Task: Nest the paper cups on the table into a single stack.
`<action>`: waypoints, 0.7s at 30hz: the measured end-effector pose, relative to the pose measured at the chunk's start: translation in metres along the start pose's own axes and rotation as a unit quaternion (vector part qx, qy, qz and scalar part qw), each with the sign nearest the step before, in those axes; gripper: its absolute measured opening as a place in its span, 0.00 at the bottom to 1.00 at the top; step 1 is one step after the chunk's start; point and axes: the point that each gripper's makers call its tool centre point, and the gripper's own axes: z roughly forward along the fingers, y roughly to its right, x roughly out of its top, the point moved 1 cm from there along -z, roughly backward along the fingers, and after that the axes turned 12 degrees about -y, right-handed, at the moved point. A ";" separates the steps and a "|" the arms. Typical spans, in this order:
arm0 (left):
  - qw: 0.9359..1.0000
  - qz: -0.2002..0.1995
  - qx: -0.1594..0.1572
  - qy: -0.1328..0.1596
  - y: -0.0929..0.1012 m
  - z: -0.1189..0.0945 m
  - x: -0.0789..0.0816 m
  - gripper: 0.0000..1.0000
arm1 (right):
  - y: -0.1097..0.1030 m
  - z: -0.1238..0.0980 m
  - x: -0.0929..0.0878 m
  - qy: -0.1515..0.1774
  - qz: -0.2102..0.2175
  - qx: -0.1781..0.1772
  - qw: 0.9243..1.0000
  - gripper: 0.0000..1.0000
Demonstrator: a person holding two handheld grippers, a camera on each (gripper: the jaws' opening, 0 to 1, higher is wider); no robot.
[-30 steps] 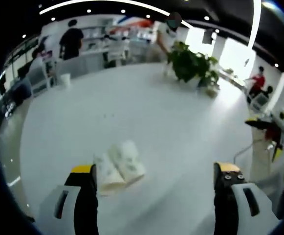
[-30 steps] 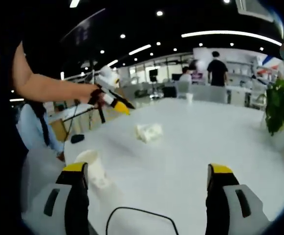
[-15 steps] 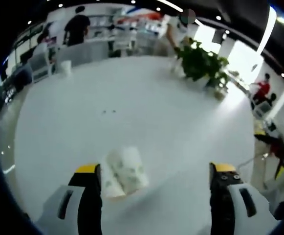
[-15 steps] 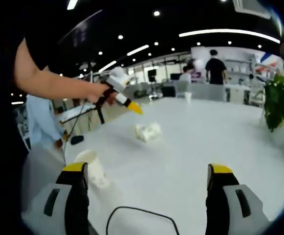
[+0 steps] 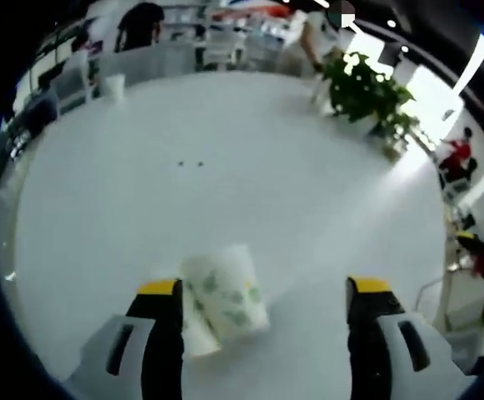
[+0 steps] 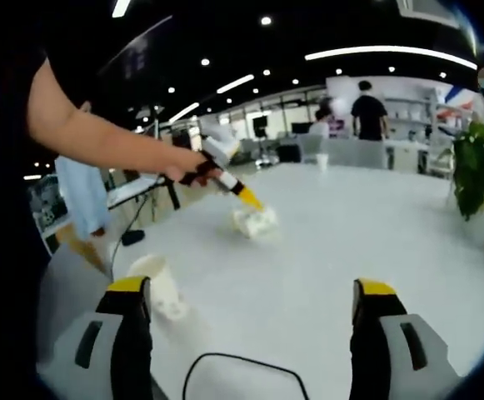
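No readable writing anywhere; the only marking is a green leaf print on the two paper cups (image 5: 222,292) lying on their sides, touching each other, on the round white table (image 5: 225,183). In the left gripper view they sit just ahead of the left gripper (image 5: 263,292), against the inner side of its left jaw, with the jaws spread wide and nothing between the tips. From the right gripper view the same pair (image 6: 254,222) lies mid-table, and the left gripper (image 6: 240,192) reaches down to them with a bare forearm (image 6: 100,142) behind it, its yellow tip right at the cups.

A third paper cup (image 6: 160,285), plain white as far as can be told, lies tipped near the table edge, just beside the left jaw of the right gripper (image 6: 254,293). That gripper's jaws stand wide apart, holding nothing, and a black cable (image 6: 242,367) loops across the table between them.

Around the scene: a leafy potted plant (image 5: 365,92) at the far side of the table, an upright white cup (image 5: 114,86) near the far rim, and two small dark specks (image 5: 190,163) on the tabletop. People stand at counters in the background, one in a dark top (image 6: 368,112); another in red (image 5: 458,154) sits off to the side.
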 end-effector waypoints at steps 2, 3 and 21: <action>1.000 -0.001 0.008 -0.005 -0.005 0.006 0.002 0.74 | -0.002 0.002 -0.001 -0.001 0.002 0.002 1.000 0.99; 1.000 -0.001 0.010 -0.008 -0.005 0.009 0.002 0.73 | -0.004 0.004 -0.002 -0.004 0.003 0.004 1.000 0.99; 0.997 0.014 0.047 -0.065 -0.012 0.053 0.002 0.64 | -0.013 0.014 -0.008 -0.014 0.007 0.019 1.000 0.97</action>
